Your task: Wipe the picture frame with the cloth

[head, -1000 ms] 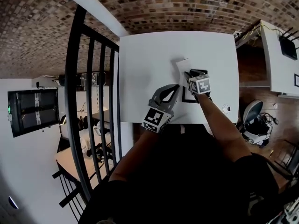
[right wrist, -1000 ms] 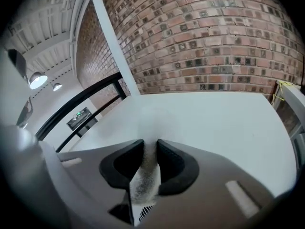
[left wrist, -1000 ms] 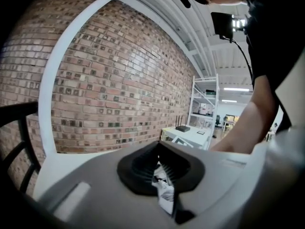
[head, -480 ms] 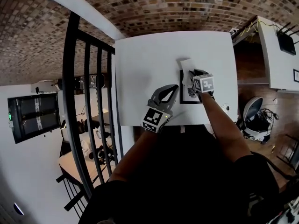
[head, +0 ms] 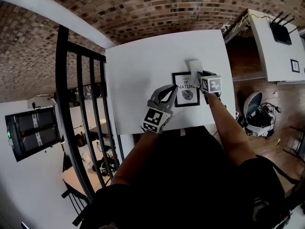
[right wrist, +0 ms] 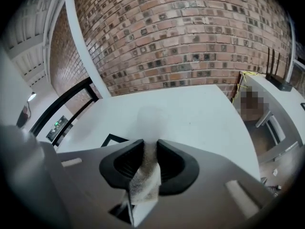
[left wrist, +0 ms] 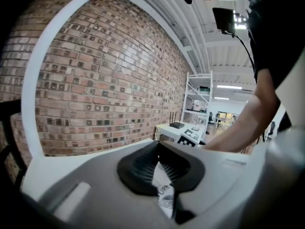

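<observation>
A black picture frame (head: pixel 186 89) with a white print lies flat on the white table (head: pixel 143 66). My right gripper (head: pixel 200 75) is shut on a white cloth (head: pixel 194 66), which lies over the frame's far right corner. The cloth (right wrist: pixel 145 175) bunches between the right gripper's (right wrist: pixel 151 147) pads, and a frame corner (right wrist: pixel 114 140) shows to the left. My left gripper (head: pixel 175 88) is shut, its tips at the frame's left edge. In the left gripper view the print (left wrist: pixel 167 194) shows below the left gripper (left wrist: pixel 159 151).
A black railing (head: pixel 86 104) runs along the table's left side. A brick wall (head: pixel 167 8) stands behind the table. To the right are a white desk with a router (head: pixel 281 32) and a chair (head: pixel 257 113).
My right gripper has dragged the cloth off the middle of the picture to its far right corner, uncovering the print. The left gripper has kept its place at the frame's left edge.
</observation>
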